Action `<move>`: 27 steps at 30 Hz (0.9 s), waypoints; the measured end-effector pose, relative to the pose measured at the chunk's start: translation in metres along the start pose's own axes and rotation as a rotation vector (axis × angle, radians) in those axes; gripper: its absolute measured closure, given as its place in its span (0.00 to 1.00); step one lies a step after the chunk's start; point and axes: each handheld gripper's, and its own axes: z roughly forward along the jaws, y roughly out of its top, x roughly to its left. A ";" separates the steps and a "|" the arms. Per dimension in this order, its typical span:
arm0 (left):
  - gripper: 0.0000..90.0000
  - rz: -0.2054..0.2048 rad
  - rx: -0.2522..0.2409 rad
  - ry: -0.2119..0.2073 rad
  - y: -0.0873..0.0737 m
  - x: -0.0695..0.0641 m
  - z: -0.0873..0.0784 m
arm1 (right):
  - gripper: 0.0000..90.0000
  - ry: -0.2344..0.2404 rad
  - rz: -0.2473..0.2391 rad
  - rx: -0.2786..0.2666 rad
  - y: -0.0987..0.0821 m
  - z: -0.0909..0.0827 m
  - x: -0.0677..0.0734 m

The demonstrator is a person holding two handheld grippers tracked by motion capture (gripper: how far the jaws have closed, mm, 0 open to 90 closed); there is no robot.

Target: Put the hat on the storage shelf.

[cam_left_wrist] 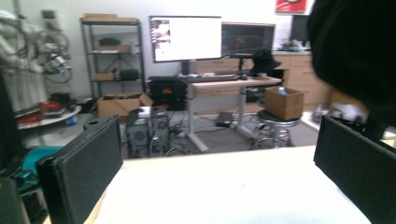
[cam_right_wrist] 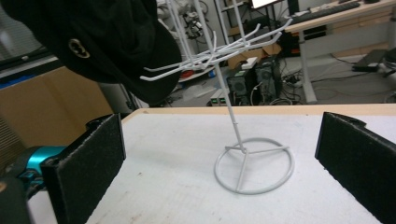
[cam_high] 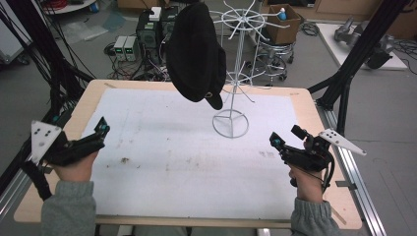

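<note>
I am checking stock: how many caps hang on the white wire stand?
1. The black cap hangs on an upper arm of the stand, on its left side in the high view.

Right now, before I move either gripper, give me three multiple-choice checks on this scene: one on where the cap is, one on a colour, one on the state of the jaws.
1. Where is the black cap?
A. Flat on the table
B. Hanging on the wire rack
C. Between the right gripper's jaws

2. What colour is the wire rack?
A. White
B. Red
C. Black

3. How do the jaws of the left gripper and the right gripper stand?
A. Both shut on the cap
B. Left open, right shut on the rack
C. Both open, holding nothing

Answers:
1. B: the right gripper view shows the cap up on the rack's prongs, clear of the white mat.
2. A: its ring base, pole and prongs are all white.
3. C: each gripper view shows its two pads wide apart with only table between them.
</note>
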 end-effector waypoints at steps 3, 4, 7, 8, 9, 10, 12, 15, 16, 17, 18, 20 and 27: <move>0.02 -0.024 0.030 0.033 -0.021 0.012 -0.006 | 0.01 -0.011 -0.004 0.017 -0.002 0.002 0.000; 0.02 -0.027 0.054 0.034 -0.026 0.016 -0.005 | 0.01 -0.018 -0.006 0.023 -0.003 0.004 0.001; 0.02 -0.025 0.102 0.021 -0.035 0.020 -0.001 | 0.01 -0.060 -0.032 0.048 -0.005 0.008 0.002; 0.02 -0.016 0.103 0.020 -0.038 0.018 0.000 | 0.01 -0.080 -0.049 0.057 -0.006 0.010 0.003; 0.02 -0.005 0.106 0.016 -0.040 0.016 0.000 | 0.01 -0.105 -0.067 0.067 -0.006 0.011 0.004; 0.02 0.008 0.111 0.012 -0.043 0.014 0.001 | 0.01 -0.130 -0.088 0.076 -0.007 0.013 0.004; 0.02 0.020 0.129 0.006 -0.047 0.010 0.003 | 0.01 -0.181 -0.118 0.099 -0.009 0.015 0.004; 0.02 0.020 0.136 0.002 -0.049 0.010 0.003 | 0.01 -0.203 -0.121 0.117 -0.010 0.017 0.003; 0.02 0.016 0.131 0.005 -0.048 0.010 0.002 | 0.01 -0.201 -0.119 0.113 -0.010 0.017 0.003; 0.02 0.011 0.128 0.004 -0.047 0.011 0.001 | 0.01 -0.196 -0.119 0.108 -0.009 0.016 0.003; 0.02 0.001 0.126 0.001 -0.046 0.012 0.001 | 0.01 -0.193 -0.123 0.105 -0.009 0.016 0.003; 0.02 -0.002 0.124 0.003 -0.045 0.013 0.000 | 0.01 -0.196 -0.119 0.101 -0.008 0.015 0.002; 0.02 -0.003 0.122 -0.002 -0.043 0.013 0.000 | 0.01 -0.192 -0.102 0.091 -0.007 0.013 0.000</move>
